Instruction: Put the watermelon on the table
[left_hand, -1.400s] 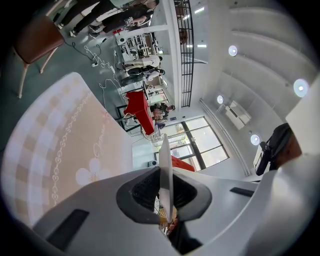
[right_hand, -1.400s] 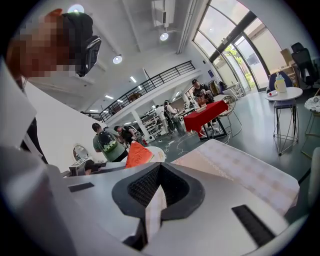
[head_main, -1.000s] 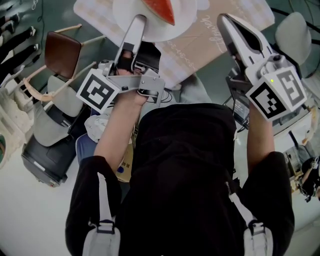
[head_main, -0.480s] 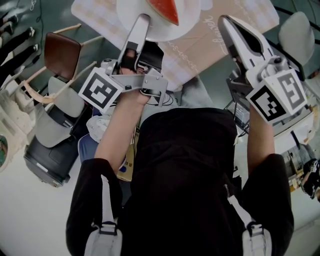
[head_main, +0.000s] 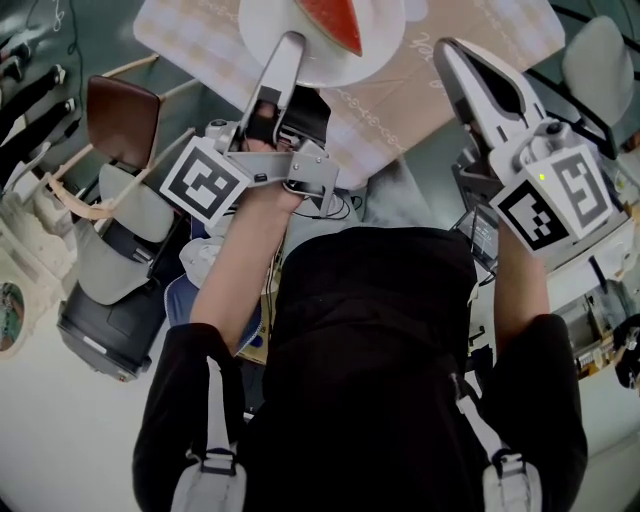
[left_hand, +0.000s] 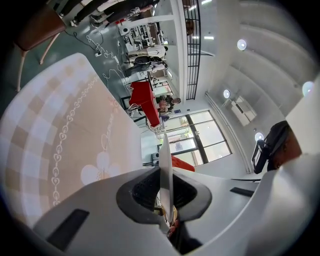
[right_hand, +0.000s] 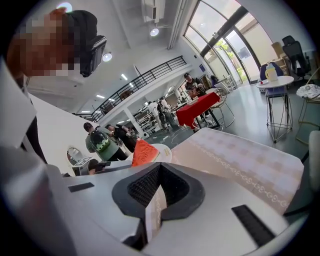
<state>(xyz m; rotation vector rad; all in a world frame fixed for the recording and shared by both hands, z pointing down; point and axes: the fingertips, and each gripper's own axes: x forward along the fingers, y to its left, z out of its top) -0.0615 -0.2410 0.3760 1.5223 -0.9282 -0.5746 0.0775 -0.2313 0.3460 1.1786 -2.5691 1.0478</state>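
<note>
A red watermelon wedge (head_main: 335, 22) lies on a white plate (head_main: 265, 30) over a checked pink cloth (head_main: 400, 90) at the top of the head view. My left gripper (head_main: 290, 42) is shut on the plate's near rim. In the left gripper view that rim (left_hand: 165, 165) stands as a thin white edge between the jaws, with the watermelon (left_hand: 182, 163) just beyond. My right gripper (head_main: 443, 48) is shut on the cloth's near edge. The right gripper view shows a patterned strip between the jaws (right_hand: 157, 197), with the watermelon (right_hand: 142, 151) and the plate (right_hand: 162, 150) to the left.
A brown chair (head_main: 122, 108) and a grey seat with bags (head_main: 100, 290) stand at the left. Behind the cloth-covered table (right_hand: 240, 160) are several people, a red-covered table (right_hand: 200, 107) and a round white table (right_hand: 272, 82). A person's body fills the lower head view.
Both grippers have sunk a little, and the plate and cloth sit slightly higher in the head view. Both grips are unchanged.
</note>
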